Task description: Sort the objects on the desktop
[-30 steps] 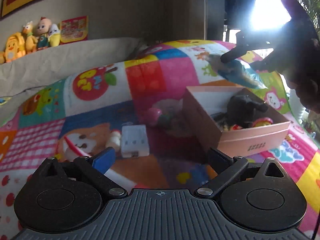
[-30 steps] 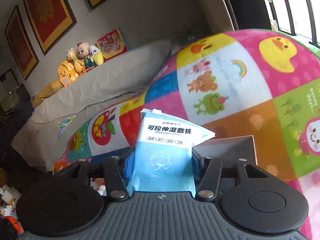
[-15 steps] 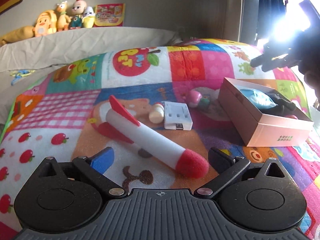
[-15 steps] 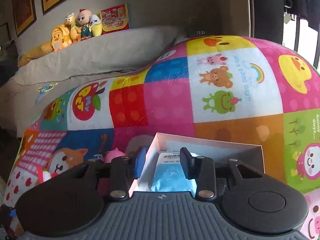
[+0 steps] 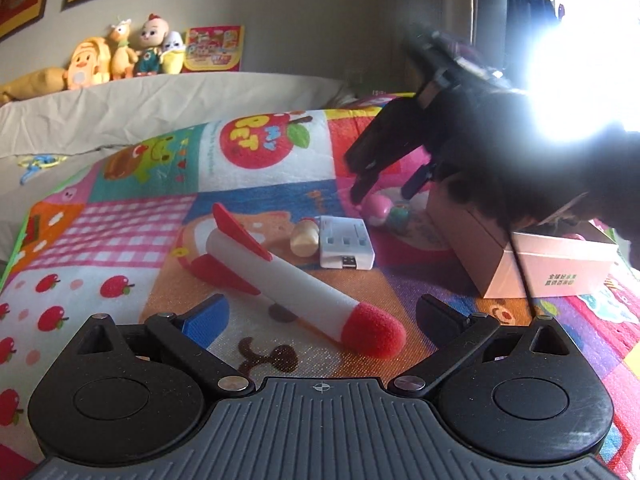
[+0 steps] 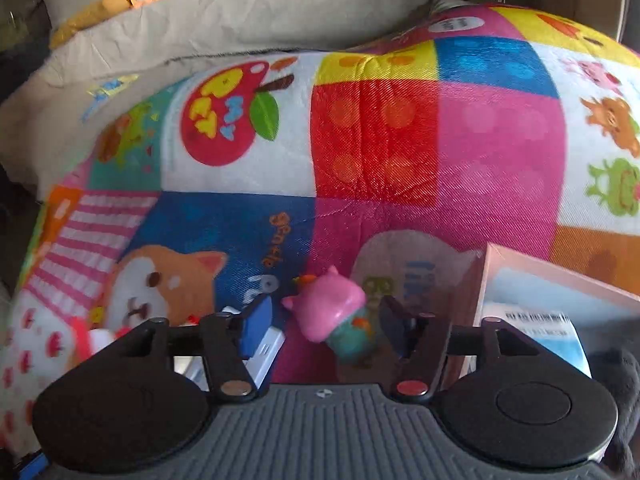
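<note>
The left gripper [image 5: 320,312] hovered low over the patchwork play mat [image 5: 132,220], its jaws spread wide and empty. The foam rocket [image 5: 292,276] lay on the mat just beyond them, its red nose [image 5: 372,336] pointing near and lying between the two fingertips, its red fins at the far left end; neither pad touched it. Just beyond the rocket lay a small cream peg [image 5: 304,238], touching the left side of a white plug adapter [image 5: 346,242].

Further right, the right gripper [image 6: 326,320] pointed steeply down at a pink and teal toy figure [image 6: 340,320] lying on the mat. Its jaws had just been opening and stood released, with the figure in the gap between them and clear space on both sides; no pad pressed on it. In the left wrist view the same gripper [image 5: 380,188] appeared as a dark shape against window glare, its fingertips just above the pink toy [image 5: 378,208].

At the right stood an open pink cardboard box [image 5: 560,268], just beside the toy figure. Inside it lay a pale blue packet [image 6: 536,328] with printed text and, nearer, part of a dark object that could not be identified.
</note>
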`<state>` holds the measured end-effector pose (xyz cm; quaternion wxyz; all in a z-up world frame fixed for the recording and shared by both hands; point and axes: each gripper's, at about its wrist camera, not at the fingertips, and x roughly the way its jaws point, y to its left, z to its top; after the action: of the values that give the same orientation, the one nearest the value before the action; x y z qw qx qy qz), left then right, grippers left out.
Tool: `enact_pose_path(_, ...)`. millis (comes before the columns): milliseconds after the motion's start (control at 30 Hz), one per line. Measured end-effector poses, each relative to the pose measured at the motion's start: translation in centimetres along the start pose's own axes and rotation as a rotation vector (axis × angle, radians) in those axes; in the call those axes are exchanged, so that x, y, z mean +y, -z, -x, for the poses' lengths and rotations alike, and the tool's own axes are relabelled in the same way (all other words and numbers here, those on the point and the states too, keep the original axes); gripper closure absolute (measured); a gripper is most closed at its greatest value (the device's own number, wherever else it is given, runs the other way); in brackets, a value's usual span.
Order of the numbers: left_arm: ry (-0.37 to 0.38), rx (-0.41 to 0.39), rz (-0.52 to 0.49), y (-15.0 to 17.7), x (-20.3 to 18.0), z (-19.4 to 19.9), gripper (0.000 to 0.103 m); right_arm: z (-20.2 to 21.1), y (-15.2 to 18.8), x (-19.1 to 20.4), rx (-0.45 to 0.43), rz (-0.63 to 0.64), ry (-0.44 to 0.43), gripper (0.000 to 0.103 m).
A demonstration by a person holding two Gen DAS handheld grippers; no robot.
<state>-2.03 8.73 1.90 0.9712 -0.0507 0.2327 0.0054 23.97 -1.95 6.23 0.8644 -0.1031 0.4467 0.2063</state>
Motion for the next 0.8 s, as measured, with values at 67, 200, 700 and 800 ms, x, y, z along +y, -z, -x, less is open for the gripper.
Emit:
enact_pose_path(67,0.0,0.002,0.016,0.0,0.3,0.0,0.001,-1.6,0.0,0.9,0.043,0.033,0.031,0.039)
enact_pose_path(200,0.004,-0.006,0.035,0.0,0.6,0.1,0.001,0.1,1.2,1.7,0.022,0.117,0.032,0.064)
enact_pose_path(700,-0.058,0.004,-0.085,0.0,-1.5,-0.1,0.001,15.8,18.7,-4.6,-0.134,0.063,-0.162,0.06)
enact_pose_path(800,-0.078,0.028,-0.111,0.0,-1.9,-0.5,0.01,16.7,21.2,-6.0,-0.244,0.025,-0.135,0.05)
